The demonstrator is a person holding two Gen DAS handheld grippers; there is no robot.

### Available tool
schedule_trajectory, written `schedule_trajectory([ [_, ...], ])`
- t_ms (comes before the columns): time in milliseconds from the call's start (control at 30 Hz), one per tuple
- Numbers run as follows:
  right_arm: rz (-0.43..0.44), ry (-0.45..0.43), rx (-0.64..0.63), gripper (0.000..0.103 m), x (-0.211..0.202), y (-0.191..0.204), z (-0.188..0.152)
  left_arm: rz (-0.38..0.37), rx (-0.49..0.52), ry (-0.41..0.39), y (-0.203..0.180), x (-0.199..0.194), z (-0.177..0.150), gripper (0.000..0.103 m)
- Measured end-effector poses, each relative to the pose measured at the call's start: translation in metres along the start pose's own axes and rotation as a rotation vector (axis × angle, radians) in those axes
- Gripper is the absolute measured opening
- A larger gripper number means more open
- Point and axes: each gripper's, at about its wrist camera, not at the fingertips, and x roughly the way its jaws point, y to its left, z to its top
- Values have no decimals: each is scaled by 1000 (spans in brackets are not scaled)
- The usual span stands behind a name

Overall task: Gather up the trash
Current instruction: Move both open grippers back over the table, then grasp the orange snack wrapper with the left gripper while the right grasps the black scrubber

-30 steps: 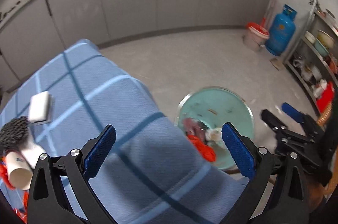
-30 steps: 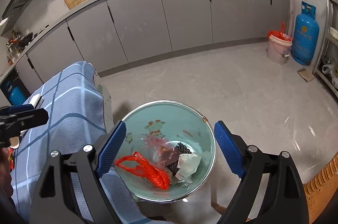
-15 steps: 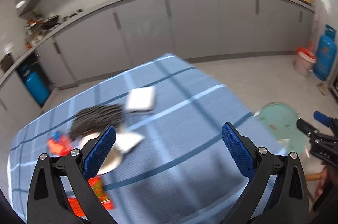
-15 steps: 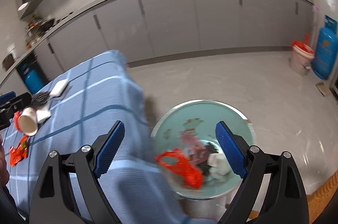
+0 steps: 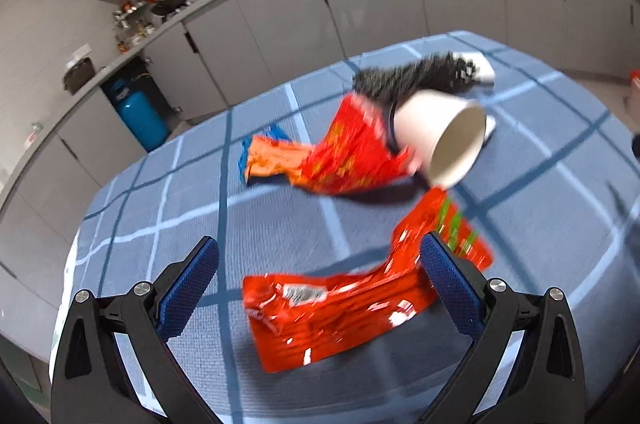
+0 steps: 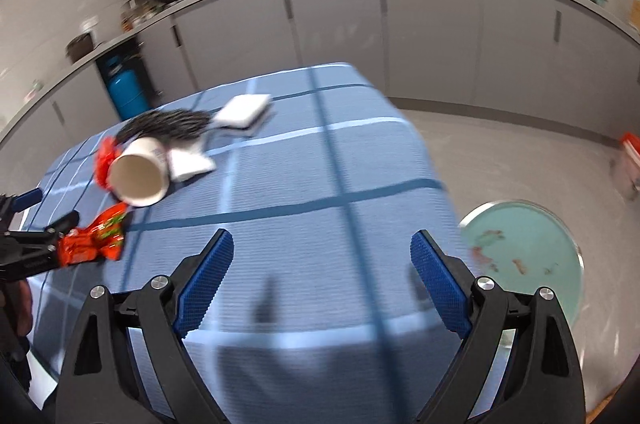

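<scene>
In the left wrist view my left gripper (image 5: 320,282) is open, straddling a red snack wrapper (image 5: 352,308) lying on the blue checked tablecloth (image 5: 160,224). Behind it lie a second red-orange wrapper (image 5: 332,155), a tipped white paper cup (image 5: 444,139), a black bristly object (image 5: 412,79) and a white sponge (image 5: 482,71). In the right wrist view my right gripper (image 6: 322,270) is open and empty over the tablecloth's near right part (image 6: 320,216). The cup (image 6: 138,173), the wrapper (image 6: 92,240), the sponge (image 6: 244,111) and the left gripper (image 6: 40,228) show at left. The teal trash basin (image 6: 532,252) sits on the floor at right.
Grey kitchen cabinets (image 5: 360,3) and a counter run along the back wall. A blue gas cylinder (image 5: 140,115) stands beside the cabinets behind the table. A red-rimmed bucket (image 6: 630,151) stands on the tiled floor at far right. A crumpled white tissue (image 6: 188,161) lies by the cup.
Both grippers swung left from the trash basin toward the table. The left one now hovers over the near red wrapper; the basin has slid to the right edge of the right view.
</scene>
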Motion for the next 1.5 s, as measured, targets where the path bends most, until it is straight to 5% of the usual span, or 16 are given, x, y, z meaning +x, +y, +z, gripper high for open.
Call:
schedule_trajectory([
  [267, 22, 26, -68, 89, 2, 39, -2, -150, 86, 21, -2, 24, -9, 99],
  [567, 21, 55, -81, 90, 10, 47, -5, -304, 73, 81, 0, 42, -7, 98],
  [700, 29, 58, -94, 90, 12, 54, -6, -396, 51, 103, 1, 41, -5, 76],
  [867, 25, 65, -80, 90, 15, 50, -6, -393, 89, 82, -7, 36, -11, 73],
  [1067, 27, 61, -84, 90, 15, 51, -7, -444, 129, 70, -18, 28, -11, 36],
  [1200, 28, 58, -79, 90, 14, 49, -6, -415, 139, 50, -23, 20, -16, 34],
  [1500, 44, 50, -89, 90, 16, 54, 5, -357, -2, -20, 15, -20, -18, 33],
])
